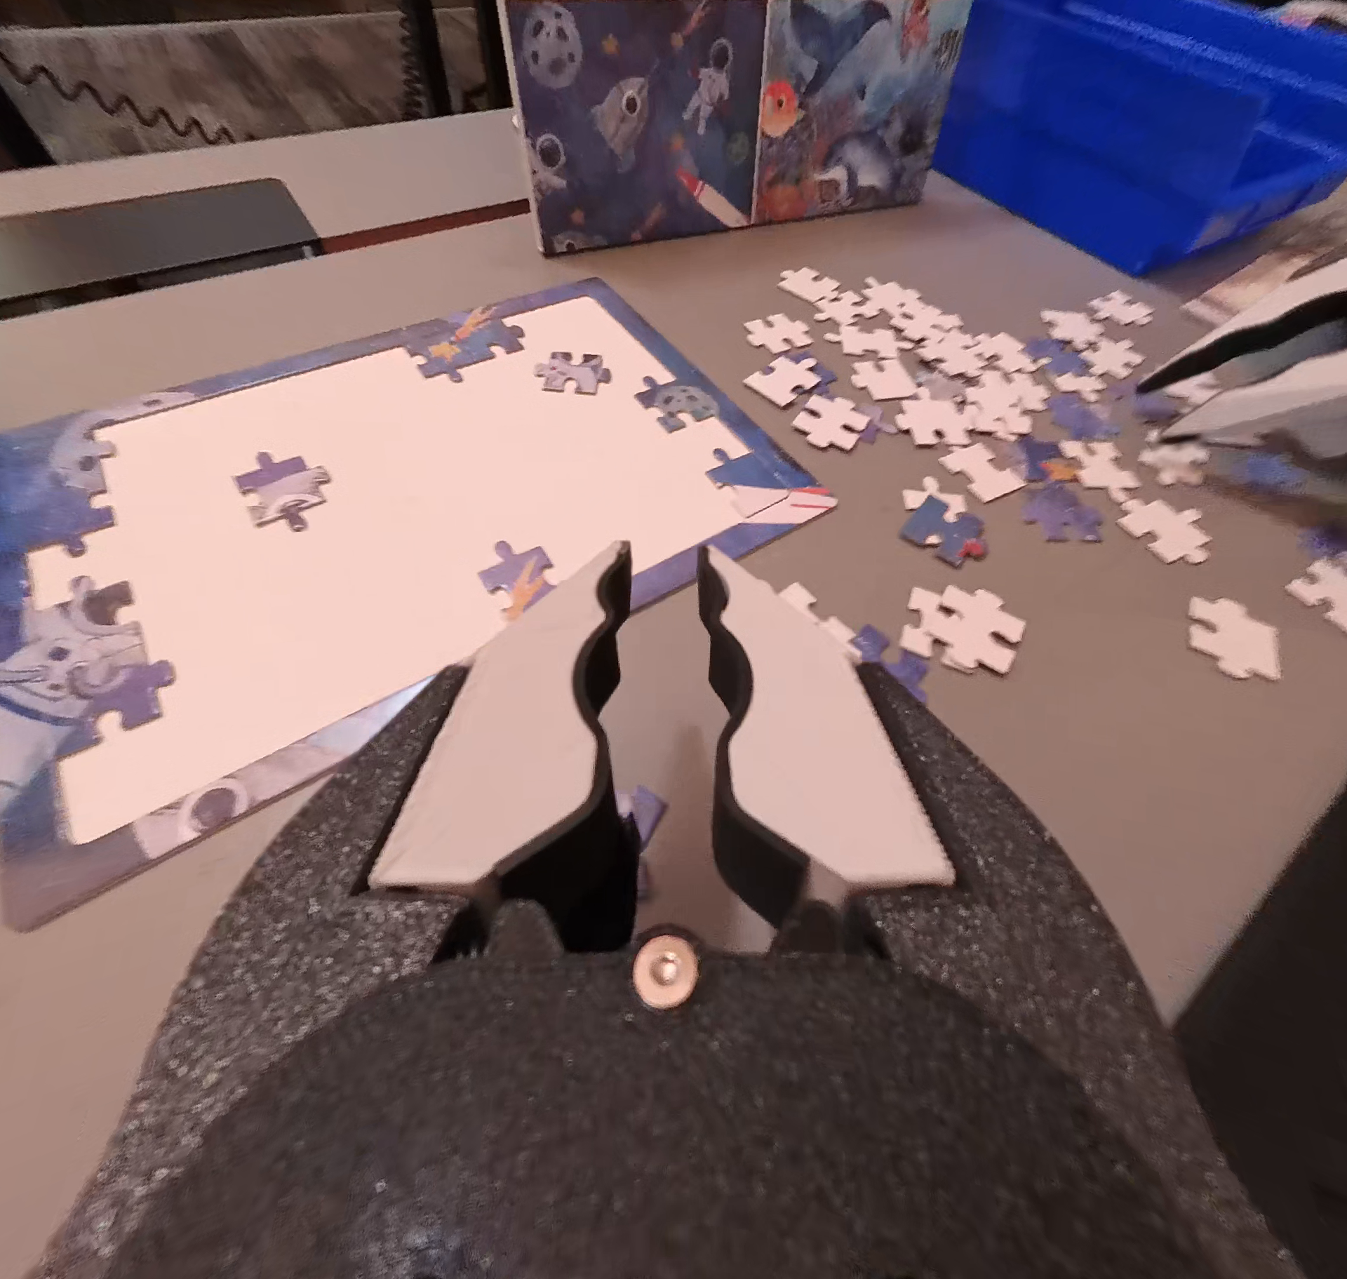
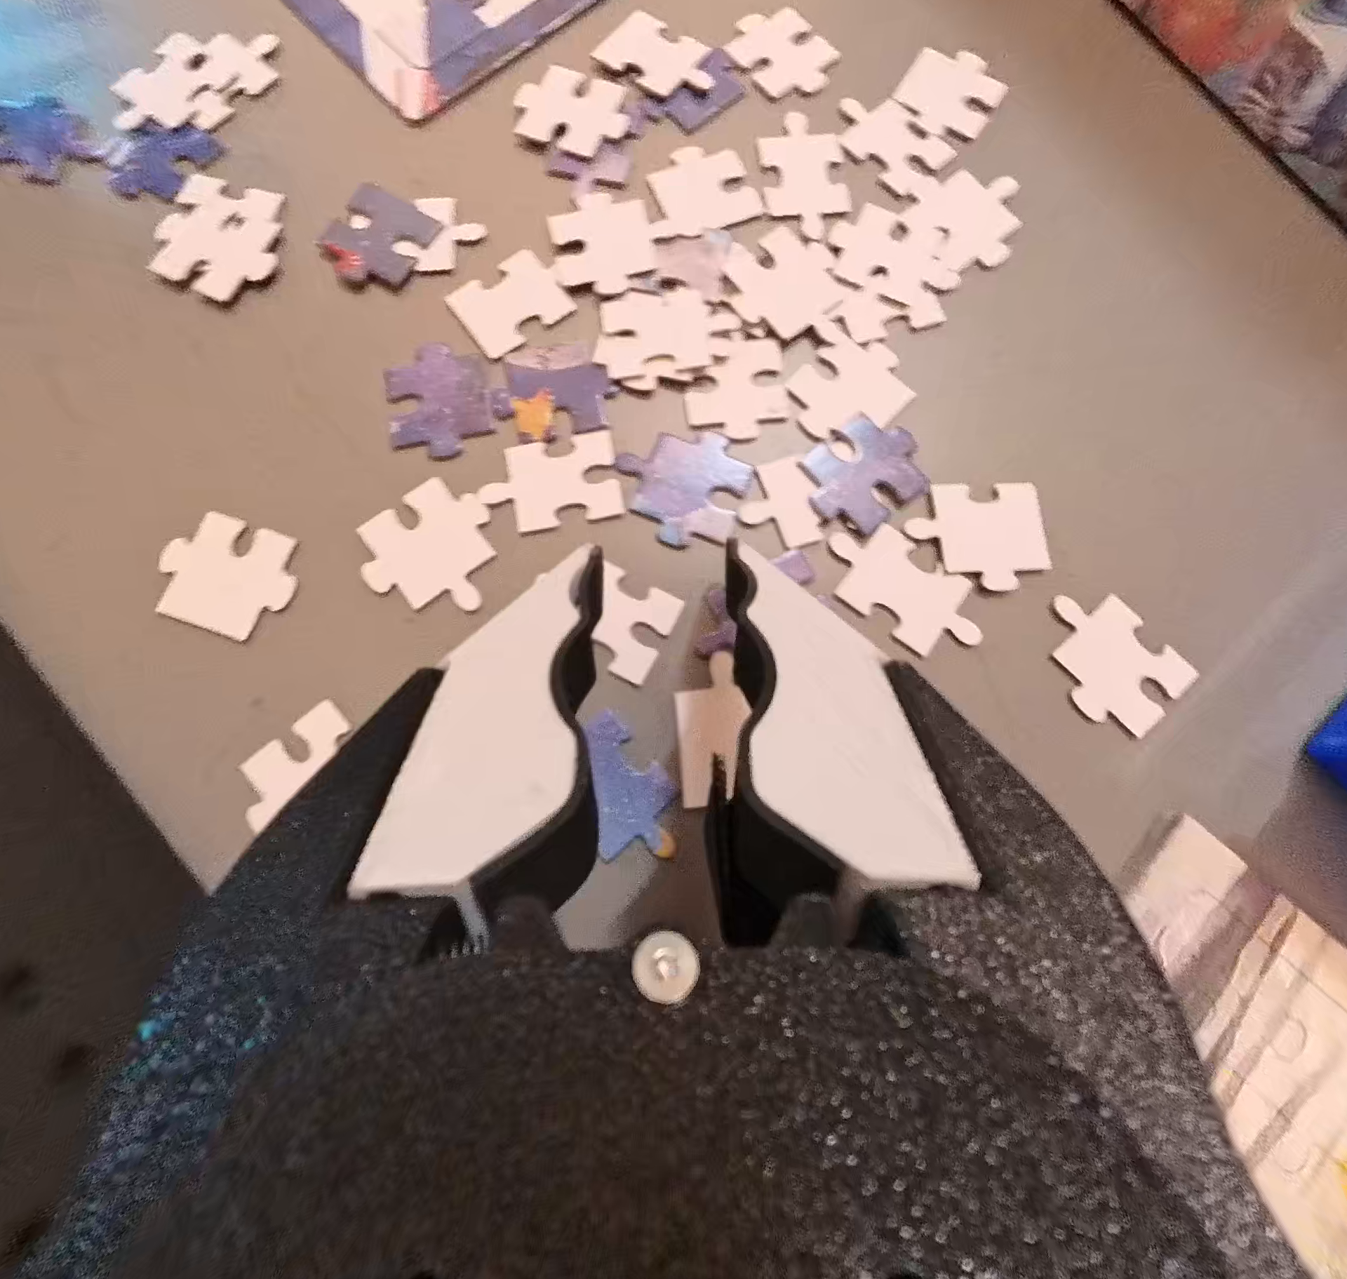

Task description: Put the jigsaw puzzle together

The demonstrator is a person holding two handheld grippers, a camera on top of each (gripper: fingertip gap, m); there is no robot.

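Puzzle tray (image 1: pixel 219 661) lies flat on the grey table (image 1: pixel 1057 807), mostly white inside, a few blue pieces seated along its border. Left gripper (image 1: pixel 663 559) hovers over the tray's near edge, jaws narrowly parted, holding nothing. Loose pieces (image 1: pixel 969 398) lie scattered right of the tray.

Right gripper (image 2: pixel 663 559) hangs above the loose pieces (image 2: pixel 729 282), jaws parted, empty.

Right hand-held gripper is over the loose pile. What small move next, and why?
Probably lower the right hand-held gripper onto the blue piece just ahead and close. Its jaws are open and empty, that piece lies picture-side up, and the puzzle tray is mostly unfilled.
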